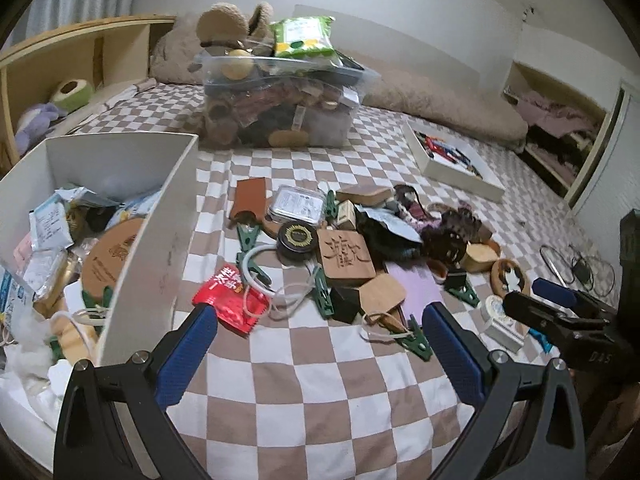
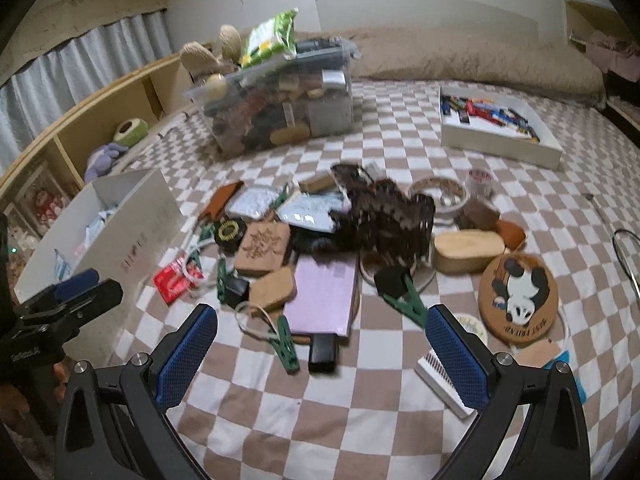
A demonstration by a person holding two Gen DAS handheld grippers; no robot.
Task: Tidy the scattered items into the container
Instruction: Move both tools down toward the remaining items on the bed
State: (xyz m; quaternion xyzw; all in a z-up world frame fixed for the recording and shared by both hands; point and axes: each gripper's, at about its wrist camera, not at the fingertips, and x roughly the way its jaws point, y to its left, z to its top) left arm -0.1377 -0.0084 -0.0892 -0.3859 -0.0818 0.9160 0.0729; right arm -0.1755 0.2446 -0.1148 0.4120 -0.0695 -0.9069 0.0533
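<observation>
Both grippers hover over the checkered bedspread (image 1: 320,392), each empty with fingers spread wide. The left gripper (image 1: 320,344) sits at the bottom centre of its own view; the right gripper (image 2: 322,344) likewise in its view.

The container, a white open box (image 1: 160,216), fills the left side of the left view and already holds packets and a round wooden coaster. The scattered items lie in a pile at mid-frame, just right of the box wall.

Nearest to the left gripper: red sachet (image 1: 230,300), at lower centre-left, with a white cord (image 1: 256,276) lying across it. In front of the right gripper: lilac notebook (image 2: 326,300), black clip case (image 2: 322,350), green clothes pegs (image 2: 286,346), and the panda coaster (image 2: 518,296) at lower right.

Judgement on the step in hand: choose one item per gripper.

- The sachet is flat and slippery, so pinching its raised edge should work better than pressing down on it.
- The cord may drag along, so lift slowly.
- The left gripper is closer to the box, so it suits the left-side items.
- Rigid blocks such as the carved wooden tile (image 1: 346,258) should be gripped across their short sides.
</observation>
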